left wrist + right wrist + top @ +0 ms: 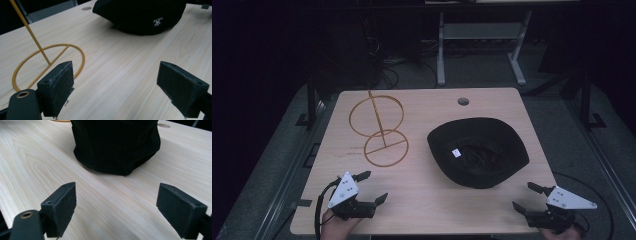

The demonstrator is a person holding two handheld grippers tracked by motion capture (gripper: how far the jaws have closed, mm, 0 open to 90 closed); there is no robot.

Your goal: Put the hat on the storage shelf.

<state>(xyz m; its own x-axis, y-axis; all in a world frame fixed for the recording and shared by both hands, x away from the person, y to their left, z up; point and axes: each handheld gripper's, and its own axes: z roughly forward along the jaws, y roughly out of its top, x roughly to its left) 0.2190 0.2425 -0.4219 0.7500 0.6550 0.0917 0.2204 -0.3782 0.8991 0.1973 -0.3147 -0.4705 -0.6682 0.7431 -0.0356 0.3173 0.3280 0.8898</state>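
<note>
Resting on the table [422,190] — one black hat [477,150], one wire stand [379,127].

left gripper [371,187] blk body, grey tri plate w/ screws, blk cable, right gripper [527,196] same, padded jaws

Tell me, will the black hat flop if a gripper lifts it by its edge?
Probably: the black hat looks like soft cloth, its crown creased and sagging, so it should droop. It likely weighs little. Lying flat on the table, it shouldn't roll.
</note>
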